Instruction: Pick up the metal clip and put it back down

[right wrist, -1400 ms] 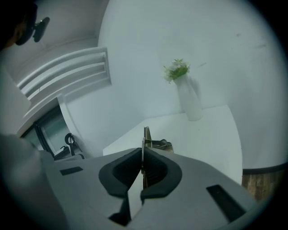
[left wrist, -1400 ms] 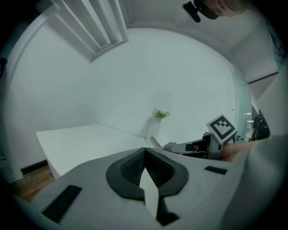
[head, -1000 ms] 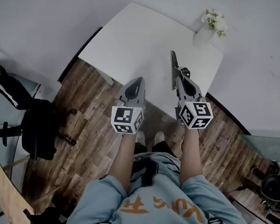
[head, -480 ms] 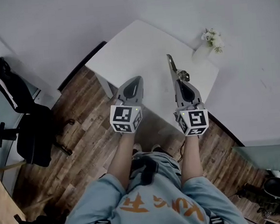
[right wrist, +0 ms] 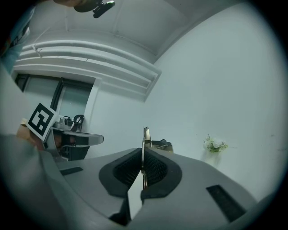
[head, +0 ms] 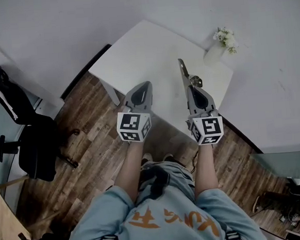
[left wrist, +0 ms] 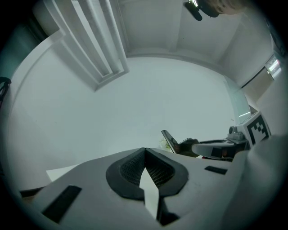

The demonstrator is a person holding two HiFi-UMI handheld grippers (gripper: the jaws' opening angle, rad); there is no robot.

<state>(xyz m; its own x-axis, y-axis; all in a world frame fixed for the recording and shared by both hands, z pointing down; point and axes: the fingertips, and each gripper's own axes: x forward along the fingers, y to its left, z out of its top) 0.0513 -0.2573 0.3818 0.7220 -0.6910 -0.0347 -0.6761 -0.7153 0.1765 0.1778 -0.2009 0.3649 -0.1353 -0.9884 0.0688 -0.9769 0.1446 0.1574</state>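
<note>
Right gripper (right wrist: 143, 167), jaws clamped on the thin metal clip (head: 183, 70), holds it in the air over the white table (head: 144, 50); left gripper (left wrist: 145, 155), jaws together and empty, hangs beside. To return it well: lower level until the clip touches the tabletop, then release.

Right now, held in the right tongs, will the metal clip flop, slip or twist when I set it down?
Probably stiff: the metal clip juts straight out of the right tongs without sagging. It looks thin and smooth, gripped at one end, so it may pivot if bumped. On the table it should lie flat, not roll.
</note>
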